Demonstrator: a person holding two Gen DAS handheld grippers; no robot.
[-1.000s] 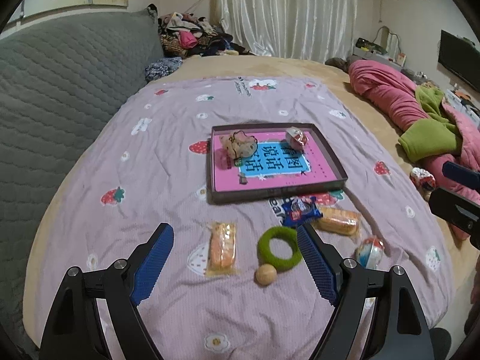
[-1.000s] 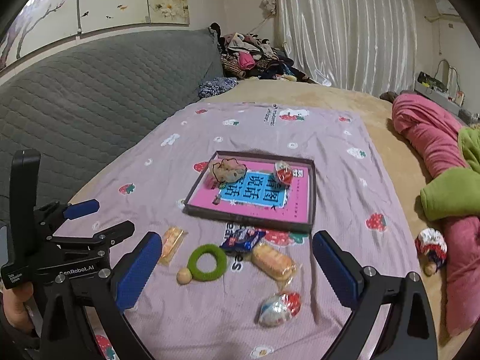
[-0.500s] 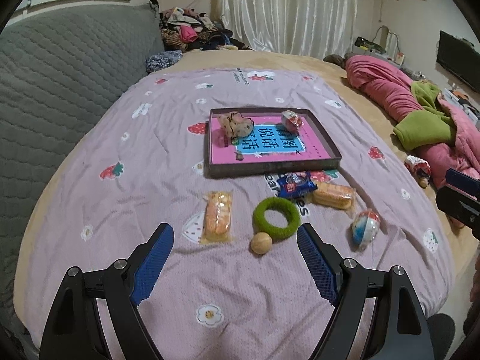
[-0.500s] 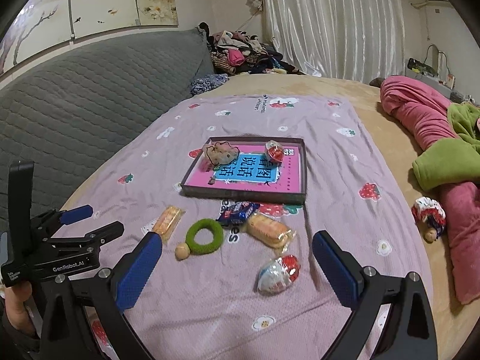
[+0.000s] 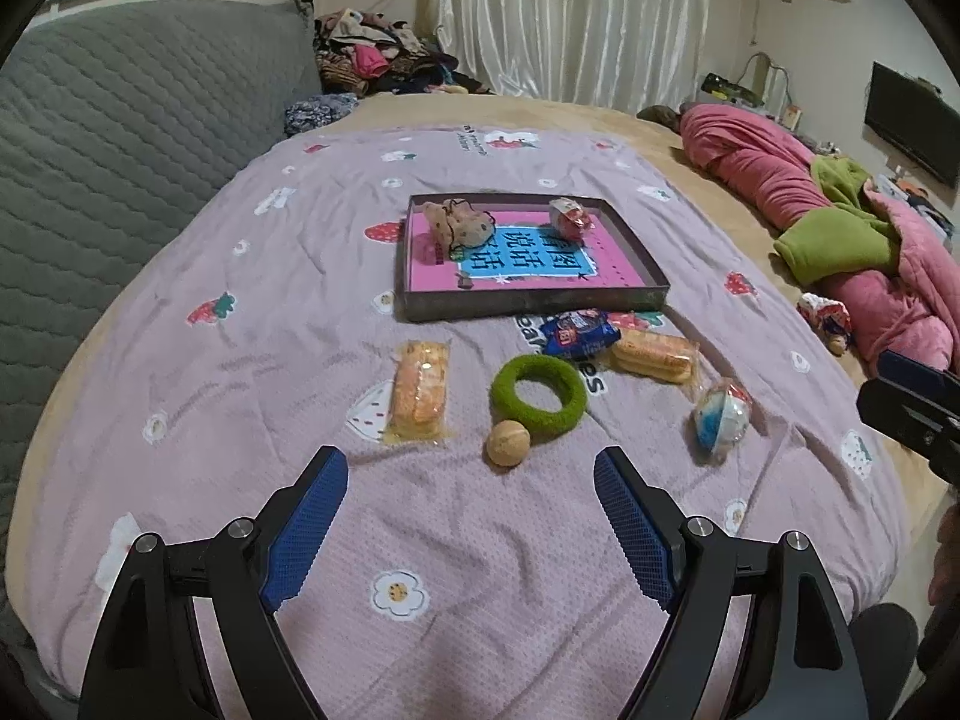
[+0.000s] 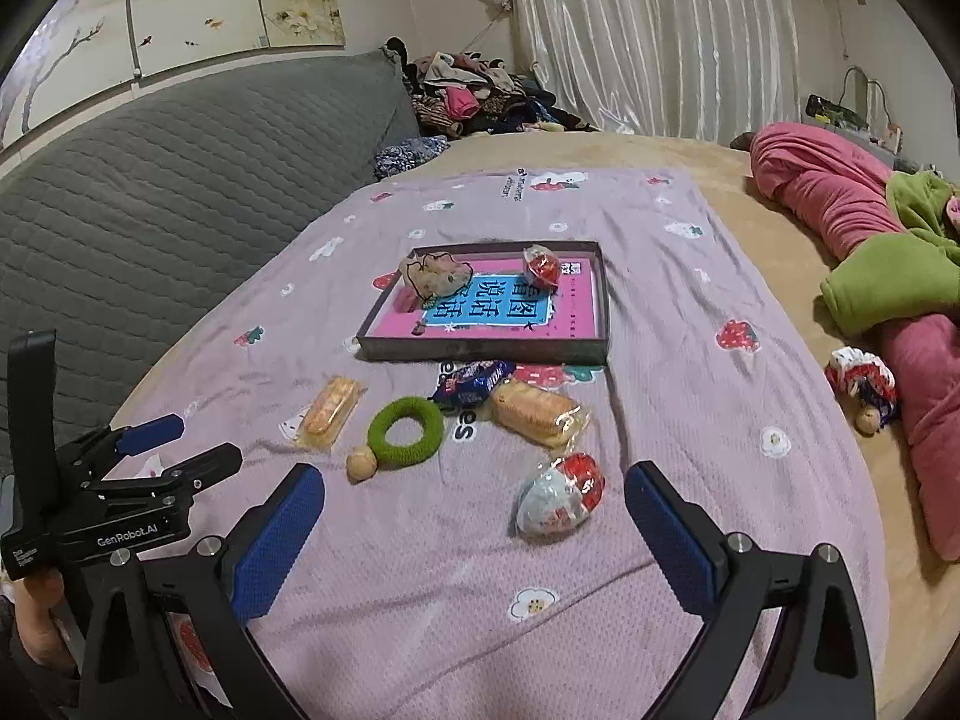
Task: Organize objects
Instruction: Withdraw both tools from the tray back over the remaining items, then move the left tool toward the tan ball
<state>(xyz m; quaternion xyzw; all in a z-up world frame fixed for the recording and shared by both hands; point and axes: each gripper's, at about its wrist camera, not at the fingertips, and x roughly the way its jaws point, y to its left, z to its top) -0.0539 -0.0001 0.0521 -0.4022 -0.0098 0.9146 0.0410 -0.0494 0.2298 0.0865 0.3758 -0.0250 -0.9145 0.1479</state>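
A shallow box tray with a pink and blue bottom lies on the purple blanket; a brown pouch and a red-white wrapped egg sit in it. In front lie two wrapped bread snacks, a blue packet, a green ring, a small wooden ball and a foil egg. My left gripper is open and empty, short of the ball. My right gripper is open and empty, near the foil egg.
A grey quilted headboard runs along the left. Pink and green bedding lies at the right with a small doll beside it. Clothes are piled at the back by the curtain. The blanket's front edge drops off near me.
Both grippers have pulled back and risen from the objects, so the tray and snacks look smaller and farther. Both stayed open; nothing on the blanket moved.
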